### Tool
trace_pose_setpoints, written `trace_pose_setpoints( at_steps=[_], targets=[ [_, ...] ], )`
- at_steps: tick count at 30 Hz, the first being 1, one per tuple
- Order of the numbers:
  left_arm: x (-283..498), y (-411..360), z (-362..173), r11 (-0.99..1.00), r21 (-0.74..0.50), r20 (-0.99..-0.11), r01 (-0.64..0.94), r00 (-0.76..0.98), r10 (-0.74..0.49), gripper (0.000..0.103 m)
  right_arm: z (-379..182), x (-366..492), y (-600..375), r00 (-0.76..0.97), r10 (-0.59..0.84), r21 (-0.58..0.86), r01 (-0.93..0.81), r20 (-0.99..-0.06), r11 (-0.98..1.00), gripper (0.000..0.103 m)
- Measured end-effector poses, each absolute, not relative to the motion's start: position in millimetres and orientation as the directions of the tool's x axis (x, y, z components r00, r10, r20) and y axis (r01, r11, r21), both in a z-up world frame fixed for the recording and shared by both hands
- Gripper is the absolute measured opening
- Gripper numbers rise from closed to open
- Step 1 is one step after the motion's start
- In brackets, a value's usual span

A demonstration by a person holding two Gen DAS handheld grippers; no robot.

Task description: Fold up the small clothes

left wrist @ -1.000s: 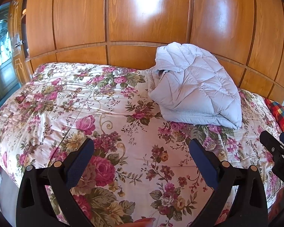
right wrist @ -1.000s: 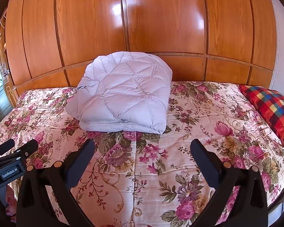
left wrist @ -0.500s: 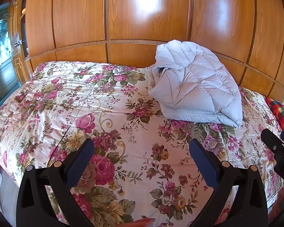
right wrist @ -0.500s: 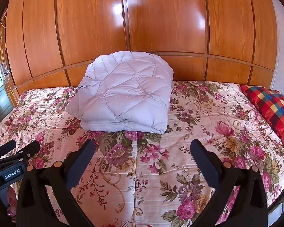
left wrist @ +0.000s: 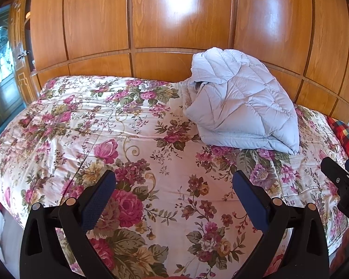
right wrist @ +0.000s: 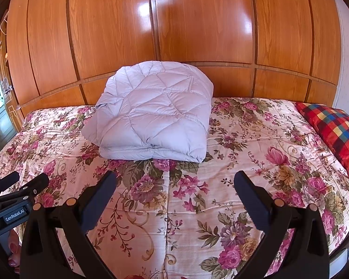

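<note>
A pale lilac quilted jacket (right wrist: pixel 154 116) lies folded in a thick bundle at the far side of the bed, against the wooden wall; it also shows in the left wrist view (left wrist: pixel 239 107), right of centre. My left gripper (left wrist: pixel 174 188) is open and empty, held over the near part of the bed. My right gripper (right wrist: pixel 175 188) is open and empty, held short of the jacket's front edge. Each gripper shows at the side of the other's view: the right one (left wrist: pixel 342 186) and the left one (right wrist: pixel 16 193).
The bed carries a floral quilt (right wrist: pixel 244 162). A red checked pillow (right wrist: pixel 335 130) lies at the right end. Glossy wooden panels (right wrist: pixel 174 34) rise right behind the bed. A glazed cabinet (left wrist: pixel 2 69) stands at the far left.
Both views have crept slightly; the jacket sits a touch higher in the left view. The jacket has not moved and both grippers stay open.
</note>
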State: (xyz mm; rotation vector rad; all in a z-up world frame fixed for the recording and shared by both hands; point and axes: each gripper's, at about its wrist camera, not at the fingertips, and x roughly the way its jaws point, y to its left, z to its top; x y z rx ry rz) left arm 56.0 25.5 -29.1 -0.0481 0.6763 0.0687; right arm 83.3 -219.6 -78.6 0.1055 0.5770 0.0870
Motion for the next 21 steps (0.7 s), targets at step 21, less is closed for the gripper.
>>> trace_pose_setpoints(
  at_steps=[21],
  targets=[
    [56.7, 29.2, -31.5, 0.997, -0.037, -0.639, -0.074, 0.768, 0.033, 0.099, -79.9, 84.6, -219.6, 0.830, 0.118, 0.126, -0.058, -0.546, 0.990, 0.101]
  ],
)
